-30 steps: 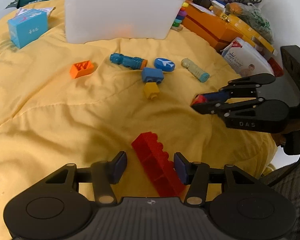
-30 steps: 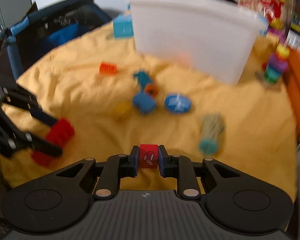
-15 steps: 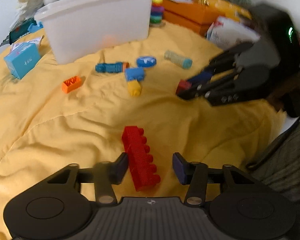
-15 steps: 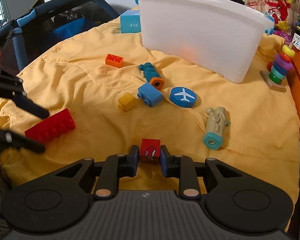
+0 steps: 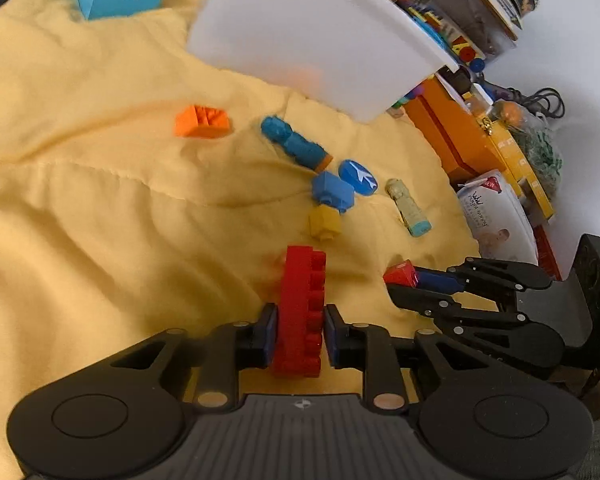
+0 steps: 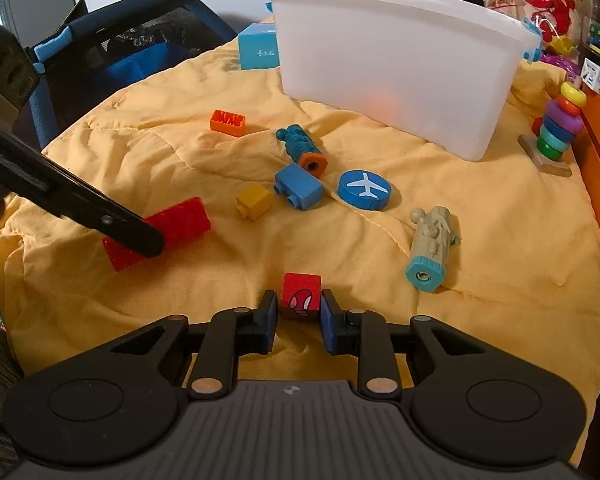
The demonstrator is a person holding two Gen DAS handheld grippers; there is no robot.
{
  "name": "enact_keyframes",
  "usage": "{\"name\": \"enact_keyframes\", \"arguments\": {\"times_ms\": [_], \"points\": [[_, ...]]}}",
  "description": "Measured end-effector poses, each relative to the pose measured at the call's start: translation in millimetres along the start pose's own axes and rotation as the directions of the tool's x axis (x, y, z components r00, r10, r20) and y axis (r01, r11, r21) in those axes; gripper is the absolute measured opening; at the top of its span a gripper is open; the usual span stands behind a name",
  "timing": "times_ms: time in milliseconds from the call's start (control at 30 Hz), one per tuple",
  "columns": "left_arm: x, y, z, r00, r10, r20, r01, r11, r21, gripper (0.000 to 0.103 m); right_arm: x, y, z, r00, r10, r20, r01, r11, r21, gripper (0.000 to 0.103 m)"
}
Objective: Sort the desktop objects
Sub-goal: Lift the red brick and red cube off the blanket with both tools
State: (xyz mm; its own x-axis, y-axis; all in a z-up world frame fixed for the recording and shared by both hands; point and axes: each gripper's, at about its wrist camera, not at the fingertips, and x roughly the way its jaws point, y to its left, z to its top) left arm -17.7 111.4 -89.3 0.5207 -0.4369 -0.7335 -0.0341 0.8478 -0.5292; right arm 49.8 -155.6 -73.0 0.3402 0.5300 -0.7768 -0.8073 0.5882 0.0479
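1. On the yellow cloth (image 6: 480,184) covering the surface, loose toys are scattered in front of the white bin (image 6: 396,68), the likely destination for sorting.
2. Left tool (image 5: 299,330): its jaws have just been closing, and the long red brick (image 5: 302,312) is now clamped between the pads, gripped across its narrow width. In the right wrist view the brick's far end appears to lie on the cloth; a lift is judged not yet made.
3. Right tool (image 6: 299,314): narrow; the small red cube (image 6: 301,294) is set between the pads. Contact looks light, and firm pressure cannot be confirmed.
4. Both tools are placed low and angled downward, so that each piece is taken from above.
5. Unsorted and well apart from both tools: orange brick (image 6: 227,121), blue figure (image 6: 302,150), blue block (image 6: 299,185), yellow block (image 6: 254,201), plane disc (image 6: 364,189), grey figure (image 6: 431,242).
6. Risk: the long brick is held near one end and may pivot when raised.
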Motion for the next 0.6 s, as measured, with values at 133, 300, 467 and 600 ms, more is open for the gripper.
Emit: {"name": "enact_keyframes", "arguments": {"times_ms": [133,300,467,600], "points": [[-7.9,-15.8,0.4,0.993,0.119,0.027,-0.121,0.984,0.132,0.049,-0.7,-1.2,-2.9,1.0,-0.007,0.009,0.007,1.0,0.027,0.027],[-11.1,-40.9,-5.9,0.972,0.222,0.071,-0.233,0.928,0.29,0.054,0.5,-0.6,-2.8,1.0,-0.011,0.009,0.011,0.999,0.04,0.032],[2.1,-43.3,-11.5,0.965,0.258,0.045,-0.257,0.905,0.339,0.041,1.1,1.0,-1.7,1.0,-0.017,0.003,0.017,1.0,0.026,0.032],[2.8,-49.5,-14.0,0.95,0.305,0.072,-0.307,0.859,0.41,0.028,0.8,4.9,0.0,1.0,-0.022,-0.009,0.022,1.0,0.009,0.028]]}}
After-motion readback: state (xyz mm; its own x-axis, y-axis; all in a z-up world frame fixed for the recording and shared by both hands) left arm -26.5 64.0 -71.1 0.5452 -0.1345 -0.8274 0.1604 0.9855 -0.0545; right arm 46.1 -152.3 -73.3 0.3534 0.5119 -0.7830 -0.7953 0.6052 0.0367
